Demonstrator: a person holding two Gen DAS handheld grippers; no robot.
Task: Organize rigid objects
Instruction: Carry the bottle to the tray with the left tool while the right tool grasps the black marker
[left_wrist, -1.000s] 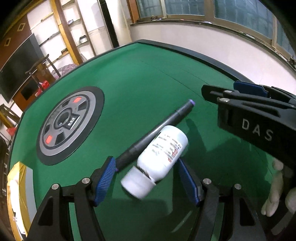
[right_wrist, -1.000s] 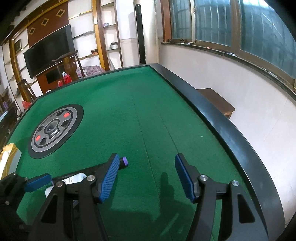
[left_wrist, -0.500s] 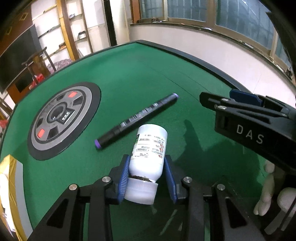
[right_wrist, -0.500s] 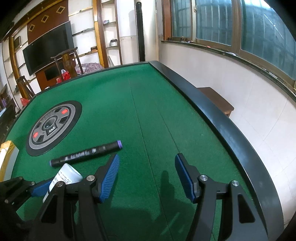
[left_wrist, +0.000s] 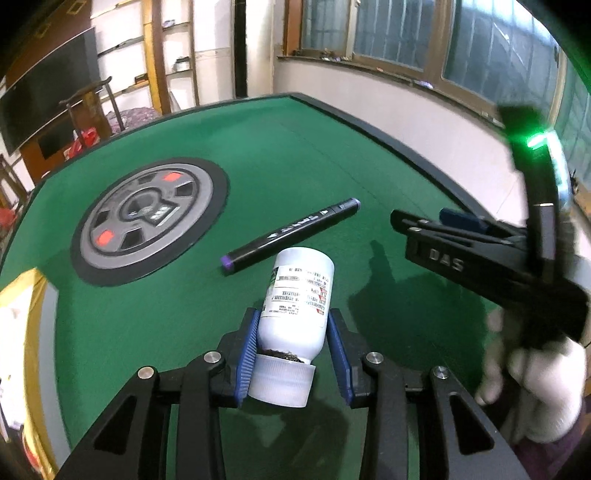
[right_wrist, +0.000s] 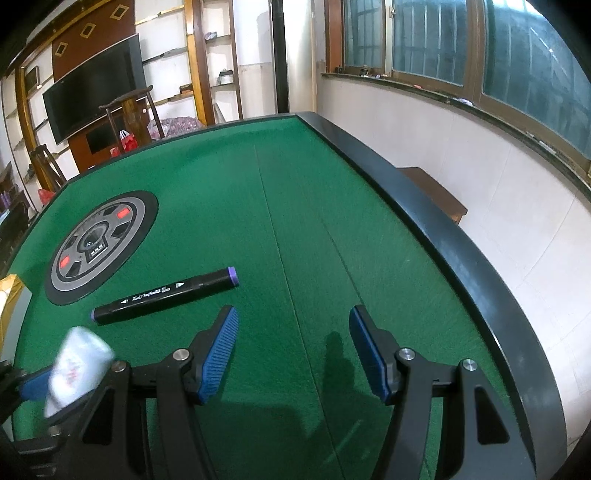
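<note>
Marker (right_wrist: 164, 295) flat on green felt table (right_wrist: 295, 192).

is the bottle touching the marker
Apart. In the left wrist view green felt shows between the bottle, held by the left tongs, and the marker; the right wrist view shows the same gap.

marker (left_wrist: 291, 234) on table (left_wrist: 258, 147), bottle (left_wrist: 299, 291) just before it

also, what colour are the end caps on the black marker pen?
Purple end caps on the black marker pen, clearest in the right wrist view.
</note>
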